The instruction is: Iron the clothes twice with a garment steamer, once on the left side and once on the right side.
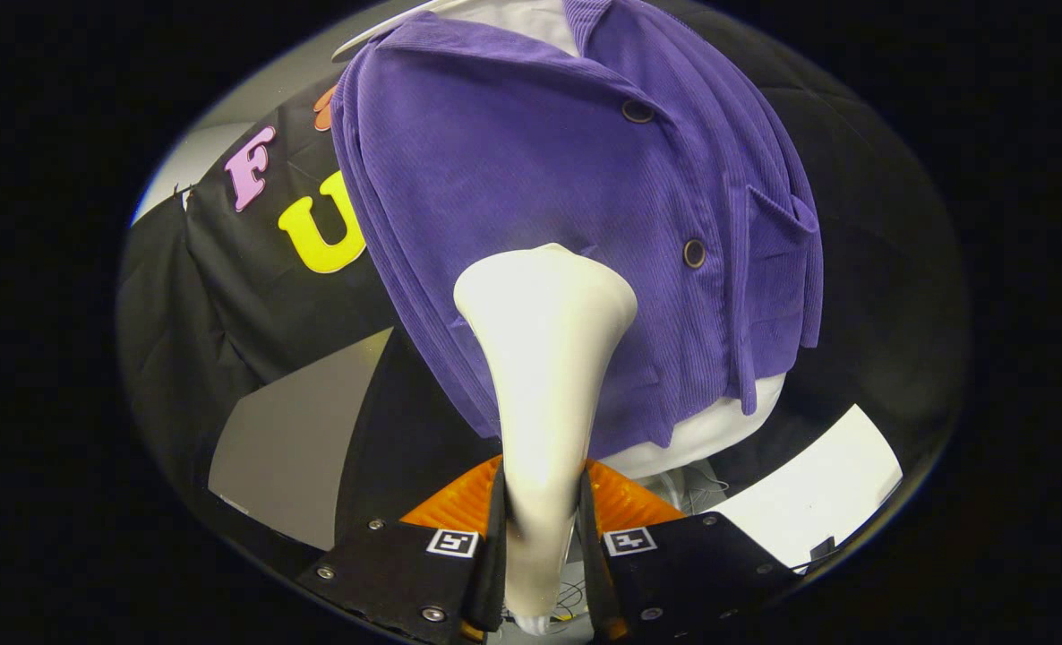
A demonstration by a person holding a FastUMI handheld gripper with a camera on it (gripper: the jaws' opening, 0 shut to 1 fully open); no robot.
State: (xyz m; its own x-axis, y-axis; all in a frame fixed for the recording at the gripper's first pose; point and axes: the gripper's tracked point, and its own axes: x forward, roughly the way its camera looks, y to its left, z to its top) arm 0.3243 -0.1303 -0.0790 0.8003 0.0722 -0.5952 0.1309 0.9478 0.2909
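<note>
A purple corduroy jacket (549, 170) with dark buttons hangs on a white mannequin torso (710, 430), over a white collar. My gripper (540, 537) is shut on the handle of a cream-white garment steamer (544, 358). The steamer rises from between the fingers, and its wide head lies against the lower middle of the jacket's front, left of the lower button (694, 253). A chest pocket (777, 233) sits on the jacket's right side. The steamer's face is hidden against the cloth.
Black booth cloth (226, 296) hangs behind and to the left of the jacket. A grey panel (289, 448) shows low on the left and a white sheet (809, 493) low on the right. Thin cables lie below the torso.
</note>
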